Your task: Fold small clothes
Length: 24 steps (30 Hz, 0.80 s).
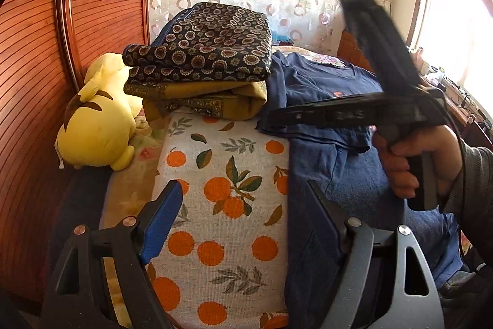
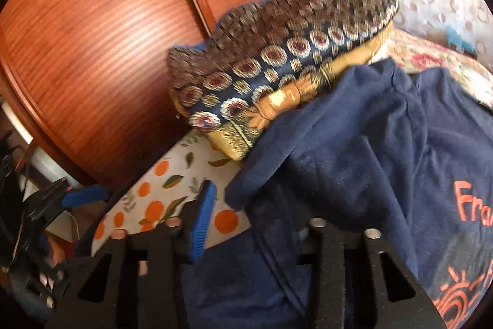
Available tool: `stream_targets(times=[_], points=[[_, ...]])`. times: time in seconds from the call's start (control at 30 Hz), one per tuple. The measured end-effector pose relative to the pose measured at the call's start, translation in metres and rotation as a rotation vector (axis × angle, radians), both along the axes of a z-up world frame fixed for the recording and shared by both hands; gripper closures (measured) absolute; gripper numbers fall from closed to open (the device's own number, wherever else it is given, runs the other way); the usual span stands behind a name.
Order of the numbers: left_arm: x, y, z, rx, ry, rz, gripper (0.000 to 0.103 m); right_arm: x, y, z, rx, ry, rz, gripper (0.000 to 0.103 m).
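Left wrist view: left gripper (image 1: 243, 218) fingers spread, empty, over the navy cotton T-shirt's (image 1: 320, 150) edge, just right of the orange-print cloth (image 1: 222, 174). Right gripper (image 2: 255, 224) fingers likewise apart. Pinch one layer only, I'd judge.

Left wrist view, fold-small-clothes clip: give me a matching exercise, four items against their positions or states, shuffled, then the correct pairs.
Items
1. navy T-shirt
2. yellow plush toy
3. patterned folded fabric
4. left gripper

States
A. lies beside the wooden panel
B. open, over the orange-print cloth
C. spread out, not yet folded
D. stacked on the mustard folded cloth

Pairs: 1-C, 2-A, 3-D, 4-B
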State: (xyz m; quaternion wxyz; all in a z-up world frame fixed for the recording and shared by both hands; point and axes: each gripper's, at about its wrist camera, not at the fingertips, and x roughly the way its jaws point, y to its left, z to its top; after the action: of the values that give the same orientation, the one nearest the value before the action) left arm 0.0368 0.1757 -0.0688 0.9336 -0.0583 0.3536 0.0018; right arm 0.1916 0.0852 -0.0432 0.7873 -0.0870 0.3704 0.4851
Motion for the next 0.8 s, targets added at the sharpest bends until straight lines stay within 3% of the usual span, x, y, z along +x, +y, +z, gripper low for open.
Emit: stream_targets(times=[0.07, 0.13, 0.33, 0.43, 0.53, 0.67, 0.8], points=[[0.001, -0.001, -0.003, -0.005, 0.004, -0.002, 0.023, 0.007, 0.009, -0.005, -0.026, 0.008, -0.011, 0.095], [0.002, -0.004, -0.006, -0.009, 0.01, -0.006, 0.023, 0.009, 0.011, -0.001, -0.01, 0.002, -0.003, 0.099], [0.008, -0.02, -0.008, -0.001, 0.021, -0.033, 0.023, 0.002, -0.041, 0.049, 0.135, -0.087, -0.002, 0.1], [0.012, -0.032, -0.006, 0.008, 0.021, -0.056, 0.023, 0.013, -0.078, 0.065, 0.136, -0.136, -0.068, 0.1], [0.017, -0.043, -0.004, 0.022, 0.024, -0.078, 0.023, 0.032, -0.11, 0.066, 0.071, -0.173, -0.179, 0.1], [0.024, -0.055, -0.006, 0.039, 0.035, -0.101, 0.023, 0.067, -0.141, 0.043, -0.066, -0.155, -0.36, 0.1], [0.033, -0.064, -0.011, 0.051, 0.06, -0.119, 0.023, 0.071, -0.138, 0.012, -0.167, -0.171, -0.439, 0.086]])
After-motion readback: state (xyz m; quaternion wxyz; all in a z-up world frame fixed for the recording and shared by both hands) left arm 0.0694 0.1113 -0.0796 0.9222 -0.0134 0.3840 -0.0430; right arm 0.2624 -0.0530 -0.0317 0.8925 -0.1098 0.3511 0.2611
